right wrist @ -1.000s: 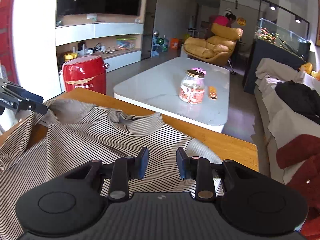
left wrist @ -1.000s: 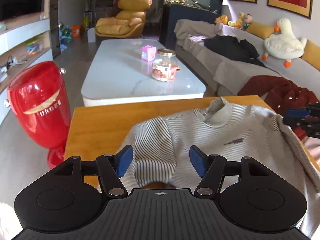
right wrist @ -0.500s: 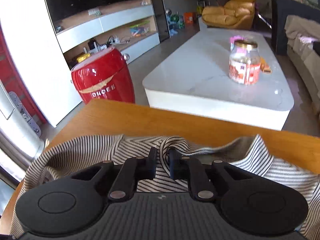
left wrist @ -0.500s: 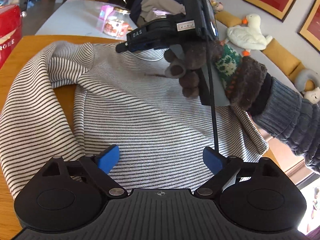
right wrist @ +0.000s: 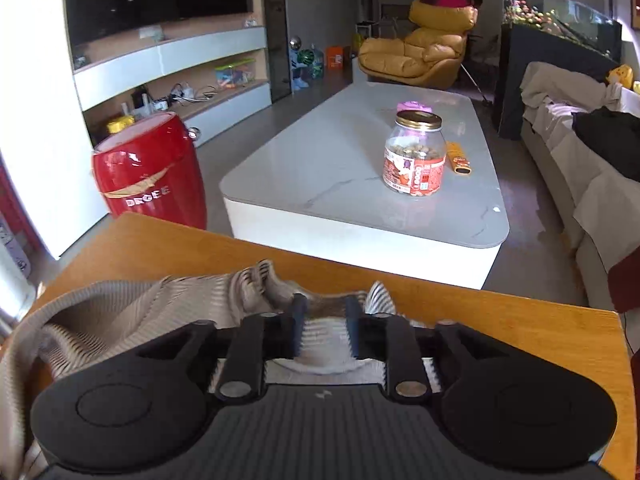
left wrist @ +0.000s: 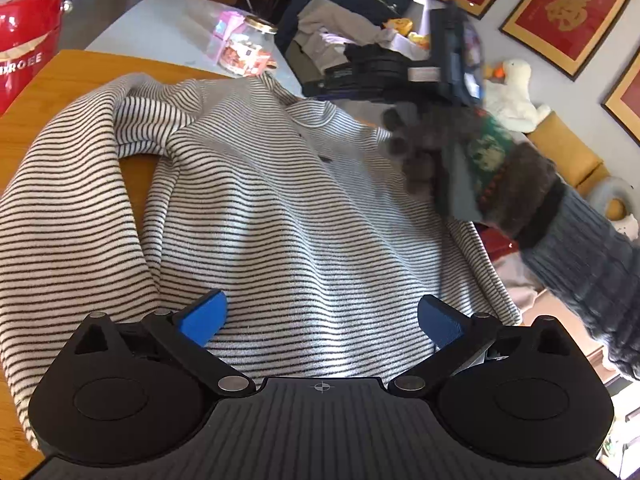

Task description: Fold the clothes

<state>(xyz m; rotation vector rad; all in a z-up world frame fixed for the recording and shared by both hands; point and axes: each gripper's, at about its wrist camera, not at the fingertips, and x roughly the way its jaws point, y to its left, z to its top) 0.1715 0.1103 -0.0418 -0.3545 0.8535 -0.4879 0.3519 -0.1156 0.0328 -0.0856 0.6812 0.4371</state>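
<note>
While fingers open, striped sweater (left wrist: 288,216) spread, wooden table (right wrist: 520,320)

A lidded snack jar (right wrist: 415,155) stands on the white coffee table (right wrist: 320,184). A red barrel stool (right wrist: 150,172) stands beside it.

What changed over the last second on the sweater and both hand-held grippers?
The left hand-held gripper swung over the sweater and its jaws are opening wide, holding nothing. The right hand-held gripper pinched the collar, and its jaws are now opening, fabric between them. The sweater stays on the table.
</note>
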